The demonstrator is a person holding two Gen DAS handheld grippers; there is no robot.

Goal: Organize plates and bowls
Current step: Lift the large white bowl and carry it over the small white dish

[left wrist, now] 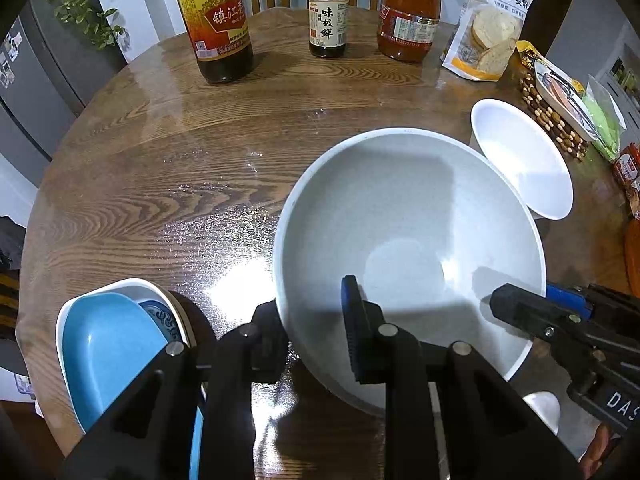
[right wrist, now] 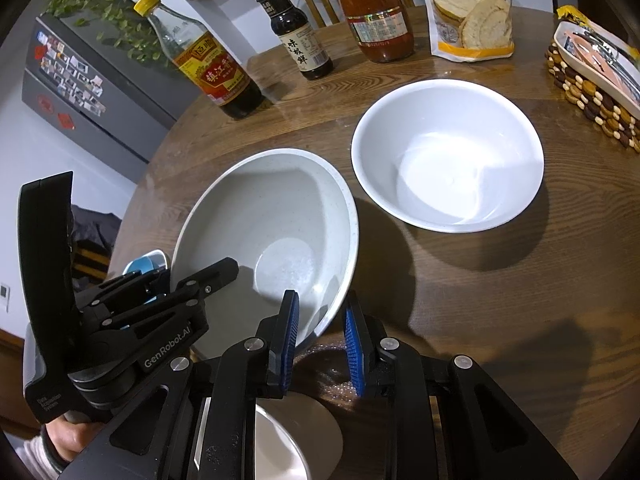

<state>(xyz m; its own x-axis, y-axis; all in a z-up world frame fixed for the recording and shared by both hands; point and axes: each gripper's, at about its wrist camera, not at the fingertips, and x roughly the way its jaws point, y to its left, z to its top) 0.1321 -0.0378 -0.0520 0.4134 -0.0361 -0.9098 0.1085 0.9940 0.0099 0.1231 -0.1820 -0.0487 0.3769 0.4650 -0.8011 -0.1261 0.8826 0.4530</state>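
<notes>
Speckled grey bowl held tilted by its rim above the desk

The grey bowl (left wrist: 408, 264) is pinched at its rim by the left gripper (left wrist: 316, 320), while the right gripper (right wrist: 322, 344) is set half-open around the opposite rim, not clamped. A slip is judged possible. Toward 1 o'clock, the white bowl (right wrist: 448, 156) could be struck on the desk (right wrist: 500, 300).
</notes>
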